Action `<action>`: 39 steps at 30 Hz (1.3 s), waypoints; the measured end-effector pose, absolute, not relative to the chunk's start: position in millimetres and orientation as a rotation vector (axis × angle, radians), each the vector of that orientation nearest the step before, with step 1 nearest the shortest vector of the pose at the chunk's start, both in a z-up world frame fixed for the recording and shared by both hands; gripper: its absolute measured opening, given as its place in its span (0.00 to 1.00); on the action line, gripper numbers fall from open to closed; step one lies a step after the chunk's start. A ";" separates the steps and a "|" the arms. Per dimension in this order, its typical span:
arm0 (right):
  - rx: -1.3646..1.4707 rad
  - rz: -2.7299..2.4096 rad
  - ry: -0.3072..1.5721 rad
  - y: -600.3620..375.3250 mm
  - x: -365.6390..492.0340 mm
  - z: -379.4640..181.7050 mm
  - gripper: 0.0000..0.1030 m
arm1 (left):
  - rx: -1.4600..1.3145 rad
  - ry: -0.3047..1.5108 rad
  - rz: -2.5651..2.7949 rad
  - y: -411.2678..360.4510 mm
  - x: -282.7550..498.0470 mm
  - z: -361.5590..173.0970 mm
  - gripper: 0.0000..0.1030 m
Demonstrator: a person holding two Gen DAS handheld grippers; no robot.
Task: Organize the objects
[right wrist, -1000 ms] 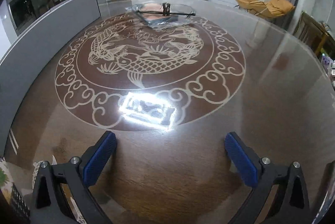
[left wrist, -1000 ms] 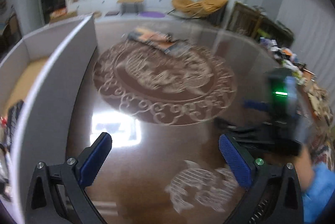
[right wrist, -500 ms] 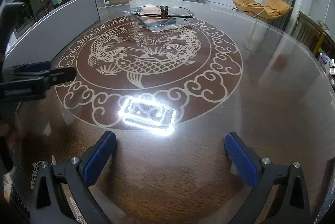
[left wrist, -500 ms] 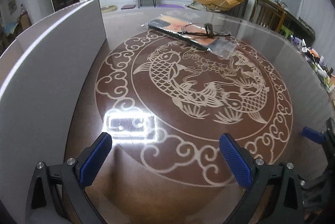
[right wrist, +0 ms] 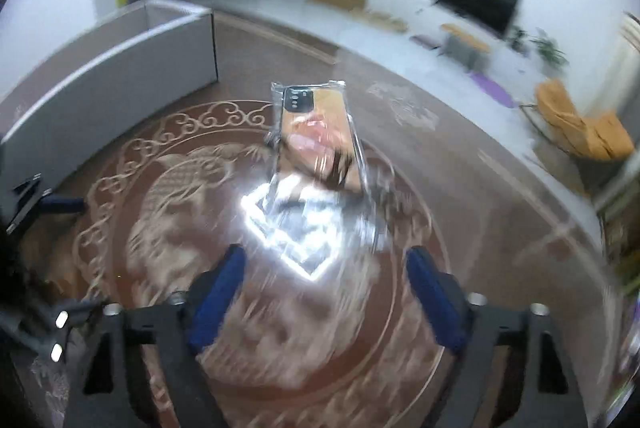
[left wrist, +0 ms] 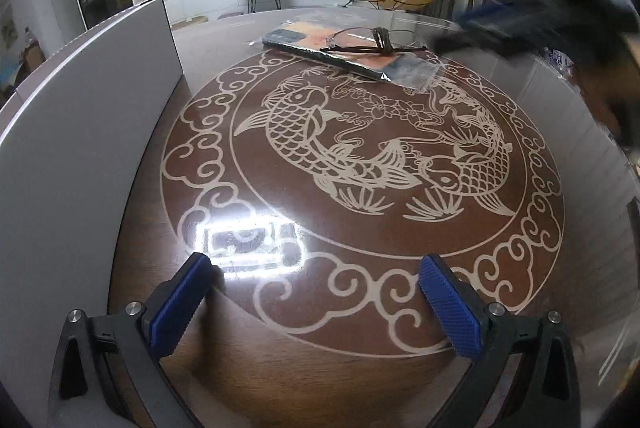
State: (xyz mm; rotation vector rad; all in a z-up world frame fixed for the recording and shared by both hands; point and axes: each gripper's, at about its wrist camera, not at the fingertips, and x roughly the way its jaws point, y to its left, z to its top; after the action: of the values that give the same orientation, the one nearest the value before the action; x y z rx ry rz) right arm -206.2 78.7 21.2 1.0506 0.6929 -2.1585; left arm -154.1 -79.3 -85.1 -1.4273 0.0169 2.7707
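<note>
A phone case in a clear plastic bag point(left wrist: 348, 54) lies at the far side of the round glass table, with a pair of glasses point(left wrist: 376, 42) on top of it. My left gripper point(left wrist: 316, 288) is open and empty, low over the near part of the table. My right gripper point(right wrist: 324, 280) is open and empty, hovering just short of the bagged phone case point(right wrist: 316, 132); this view is blurred. The right gripper also shows blurred at the upper right of the left wrist view point(left wrist: 520, 24).
A grey open box point(left wrist: 80, 124) stands along the table's left side; it also shows in the right wrist view point(right wrist: 112, 84). The table top point(left wrist: 360, 156) carries a carved fish pattern and a bright lamp glare point(left wrist: 244, 240). Living-room furniture lies beyond.
My right gripper has swung forward across the table to just in front of the bagged phone case. My left gripper has shifted slightly; its view now shows the right gripper near the case.
</note>
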 end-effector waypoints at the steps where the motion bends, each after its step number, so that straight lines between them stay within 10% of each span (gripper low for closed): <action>1: 1.049 -2.126 0.734 66.6 -216.4 20.9 0.74 | -1.427 0.017 2.771 -79.3 -154.1 -85.2 1.00; 8: 1.123 -1.902 1.003 0.3 -267.1 -20.1 0.70 | -1.427 0.016 2.771 -79.4 -153.8 -85.2 1.00; 11: 1.235 -1.899 0.795 13.5 -282.4 -16.3 0.23 | -1.427 0.017 2.771 -79.6 -153.9 -85.2 1.00; 25: 1.559 -2.543 0.342 175.8 -202.7 -22.7 0.20 | -1.427 0.016 2.771 -79.6 -154.1 -85.2 1.00; 27: 1.500 -2.591 0.281 186.4 -189.5 -20.5 0.23 | -1.427 0.016 2.771 -79.7 -154.1 -85.2 1.00; 29: 1.416 -2.629 0.272 190.5 -175.7 -18.5 0.69 | -1.427 0.016 2.771 -80.0 -154.1 -84.8 1.00; 31: 1.340 -2.658 0.294 192.1 -163.2 -16.5 0.93 | -1.427 0.016 2.771 -79.7 -154.3 -85.4 1.00; 39: 1.310 -2.681 0.270 206.3 -170.8 -36.6 0.93 | -1.427 0.016 2.771 -79.7 -154.4 -85.4 1.00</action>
State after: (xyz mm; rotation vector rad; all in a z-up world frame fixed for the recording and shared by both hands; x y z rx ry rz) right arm -170.8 206.3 -36.6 1.3101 0.2698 -2.6813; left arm -154.4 -79.7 -85.4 -1.4265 0.0164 2.7707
